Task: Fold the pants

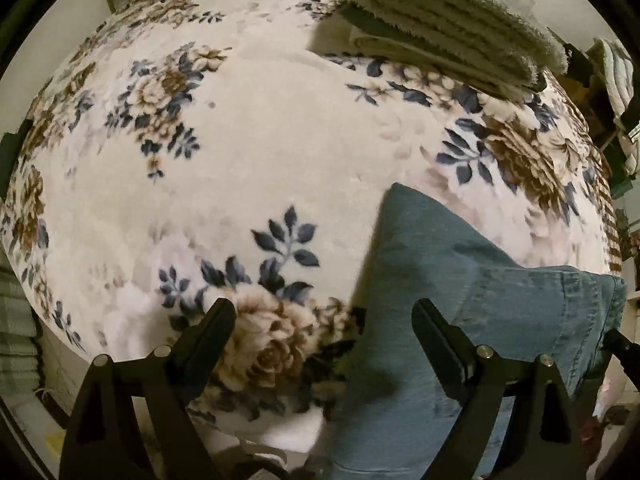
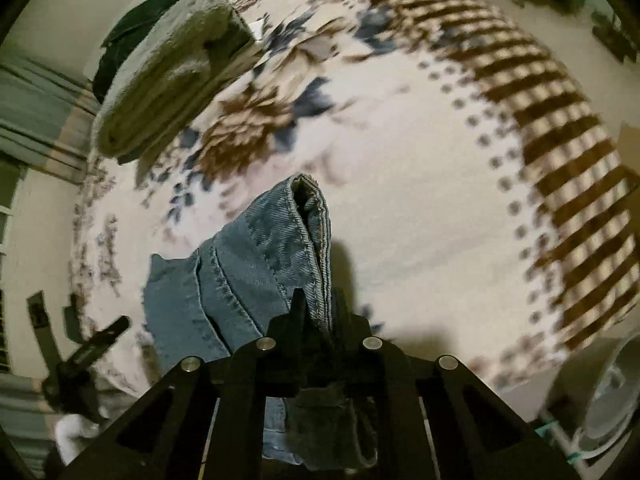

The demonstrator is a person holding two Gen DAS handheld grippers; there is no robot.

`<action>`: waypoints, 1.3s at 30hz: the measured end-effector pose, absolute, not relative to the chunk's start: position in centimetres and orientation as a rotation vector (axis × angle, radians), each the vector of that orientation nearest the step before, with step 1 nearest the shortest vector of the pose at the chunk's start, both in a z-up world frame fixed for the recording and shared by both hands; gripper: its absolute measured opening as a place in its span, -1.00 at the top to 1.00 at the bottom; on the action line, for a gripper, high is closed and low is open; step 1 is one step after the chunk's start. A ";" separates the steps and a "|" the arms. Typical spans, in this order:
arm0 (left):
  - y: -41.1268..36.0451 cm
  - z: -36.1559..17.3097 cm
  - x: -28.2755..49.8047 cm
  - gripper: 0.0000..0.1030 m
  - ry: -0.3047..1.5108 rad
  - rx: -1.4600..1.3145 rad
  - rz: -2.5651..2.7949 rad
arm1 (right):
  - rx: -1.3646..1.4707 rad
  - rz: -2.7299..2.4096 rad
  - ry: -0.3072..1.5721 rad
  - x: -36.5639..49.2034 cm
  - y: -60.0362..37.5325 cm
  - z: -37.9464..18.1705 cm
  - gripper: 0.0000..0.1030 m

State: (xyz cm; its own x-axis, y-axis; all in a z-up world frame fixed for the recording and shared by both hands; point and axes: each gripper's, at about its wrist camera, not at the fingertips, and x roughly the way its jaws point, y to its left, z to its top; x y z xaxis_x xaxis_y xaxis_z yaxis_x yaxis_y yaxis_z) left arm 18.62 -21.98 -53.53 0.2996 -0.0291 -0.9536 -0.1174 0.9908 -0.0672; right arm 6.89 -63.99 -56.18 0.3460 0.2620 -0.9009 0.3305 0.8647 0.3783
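Blue denim pants (image 1: 448, 280) lie over the near right part of a floral blanket (image 1: 260, 140). My left gripper (image 1: 324, 320) is open and empty, its right finger over the denim, its left finger over the blanket. My right gripper (image 2: 318, 304) is shut on a folded hemmed edge of the pants (image 2: 272, 256) and holds it up above the blanket (image 2: 420, 200). The left gripper also shows in the right wrist view (image 2: 100, 340) at lower left.
A stack of folded towels (image 1: 448, 28) sits at the far right of the blanket; it shows in the right wrist view (image 2: 168, 72) at upper left. The blanket has a brown striped border (image 2: 560, 140). A fan (image 2: 612, 396) stands by the bed.
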 end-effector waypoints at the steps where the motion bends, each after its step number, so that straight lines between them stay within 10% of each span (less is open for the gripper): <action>1: -22.0 -53.6 18.6 -0.75 1.270 -0.140 0.059 | 0.549 -0.071 1.235 6.8 -64.4 -56.2 0.77; 18: -23.9 -59.6 25.3 -1.00 1.376 -0.279 0.006 | 0.612 -0.180 1.380 6.8 -69.5 -64.7 0.74; 26: -24.9 -55.0 18.3 -1.00 1.304 -0.170 -0.027 | 0.883 -0.155 1.365 1.9 -70.9 -62.0 -0.22; 39: -29.7 -60.3 12.0 -1.00 1.415 -0.007 -0.071 | 1.282 -0.272 1.328 -3.8 -66.8 -69.5 -0.09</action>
State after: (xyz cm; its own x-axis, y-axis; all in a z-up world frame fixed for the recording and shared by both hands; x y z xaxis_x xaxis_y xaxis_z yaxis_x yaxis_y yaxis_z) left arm 11.96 -29.68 -60.29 0.1535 -0.0539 -0.9867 0.0457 0.9978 -0.0474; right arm -3.84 -66.81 -69.45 0.3187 0.4917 -0.8103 0.7711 0.3627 0.5234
